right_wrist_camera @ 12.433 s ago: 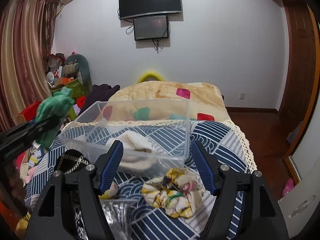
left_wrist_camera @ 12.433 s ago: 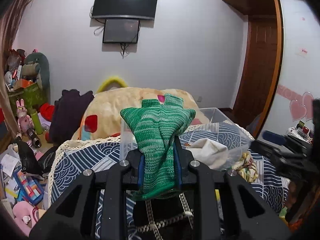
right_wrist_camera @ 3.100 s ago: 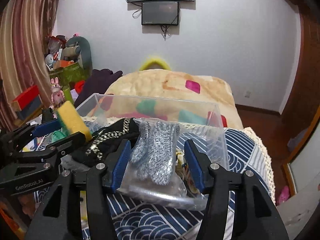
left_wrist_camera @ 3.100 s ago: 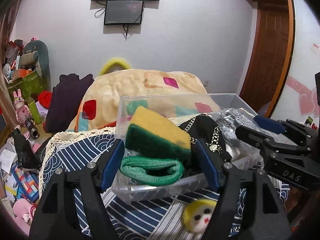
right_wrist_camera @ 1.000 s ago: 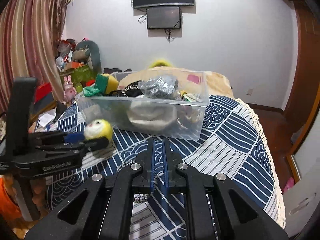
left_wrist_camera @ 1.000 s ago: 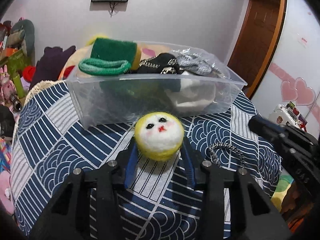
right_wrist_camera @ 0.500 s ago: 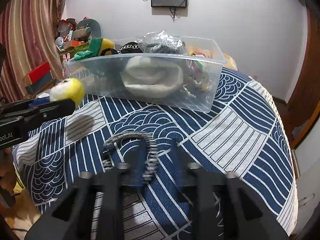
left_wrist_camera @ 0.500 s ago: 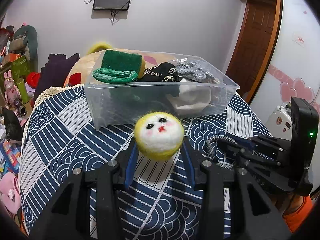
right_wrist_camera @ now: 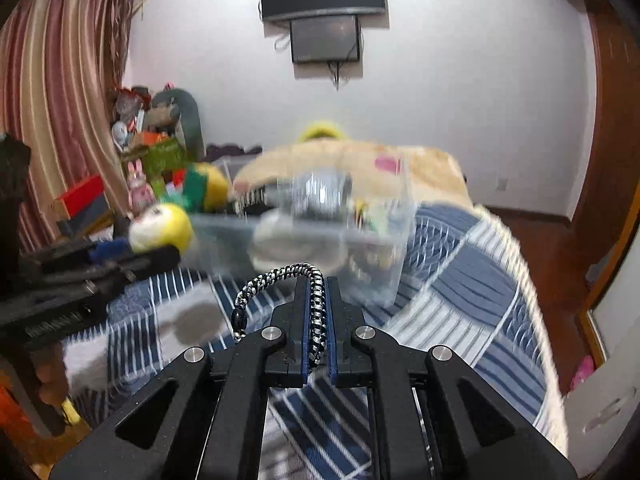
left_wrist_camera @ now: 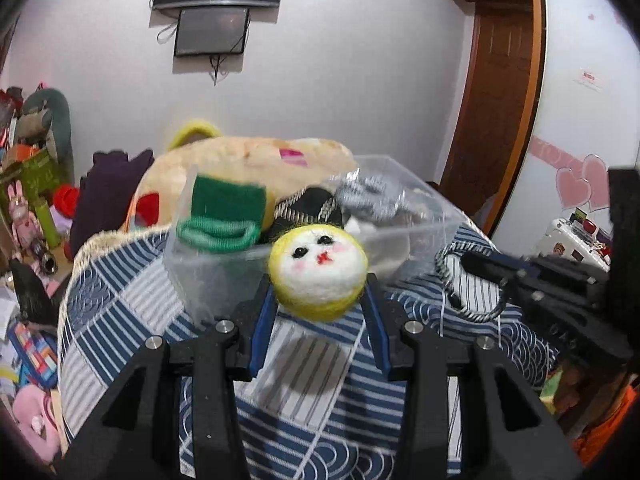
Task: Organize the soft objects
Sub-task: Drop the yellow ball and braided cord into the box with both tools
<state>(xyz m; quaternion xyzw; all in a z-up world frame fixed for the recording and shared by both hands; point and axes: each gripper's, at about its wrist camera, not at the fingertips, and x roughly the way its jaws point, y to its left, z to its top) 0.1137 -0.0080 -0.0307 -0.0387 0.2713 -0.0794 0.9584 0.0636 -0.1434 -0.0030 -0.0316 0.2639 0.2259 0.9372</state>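
Left gripper (left_wrist_camera: 319,294): closed on felt ball (left_wrist_camera: 317,272), blue pads pressing both sides, face side turned toward the camera. Ball held clear of the cloth (left_wrist_camera: 304,364), its shadow on the stripes below the fingers.

Right gripper (right_wrist_camera: 316,294): clamped on cord (right_wrist_camera: 280,280), black-and-white braid pinched between the pads, loop arching up and out to the left of the fingertips, black bead hanging at the loop's lower left end.

Bin (left_wrist_camera: 424,228): clear plastic, straight ahead of both sets of fingers, resting on the cloth. Contents piled above the rim: sponge (left_wrist_camera: 228,200) and green knit (left_wrist_camera: 218,234) ahead-left of the left fingers, grey gloves (left_wrist_camera: 368,200) ahead-right, black item between them, partly hidden behind the ball.

Right-wrist view: bin and cloth blurred; left gripper and ball (right_wrist_camera: 162,226) left of the right fingers, just beside the bin's near-left corner.
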